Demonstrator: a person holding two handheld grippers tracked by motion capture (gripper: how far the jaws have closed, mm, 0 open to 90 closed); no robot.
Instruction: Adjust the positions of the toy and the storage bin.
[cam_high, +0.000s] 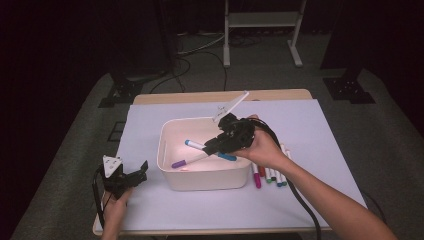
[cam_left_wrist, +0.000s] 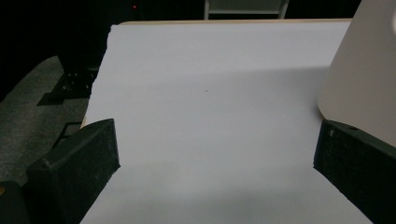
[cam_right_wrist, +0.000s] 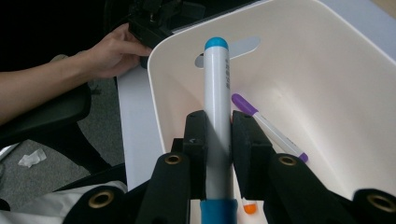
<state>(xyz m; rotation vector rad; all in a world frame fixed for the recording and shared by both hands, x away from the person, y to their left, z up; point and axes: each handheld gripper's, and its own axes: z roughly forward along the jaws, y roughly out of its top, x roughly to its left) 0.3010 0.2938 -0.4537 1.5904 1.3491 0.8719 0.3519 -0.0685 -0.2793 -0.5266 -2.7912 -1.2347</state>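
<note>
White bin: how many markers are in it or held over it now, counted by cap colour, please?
Blue-capped marker, held in the right gripper: 1
Purple-capped marker: 1
Orange-capped marker, mostly hidden: 1
Total: 3

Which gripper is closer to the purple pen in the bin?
The right gripper. It hangs over the bin, just above the purple pen, holding a blue pen. The left gripper sits outside the bin, on the table.
</note>
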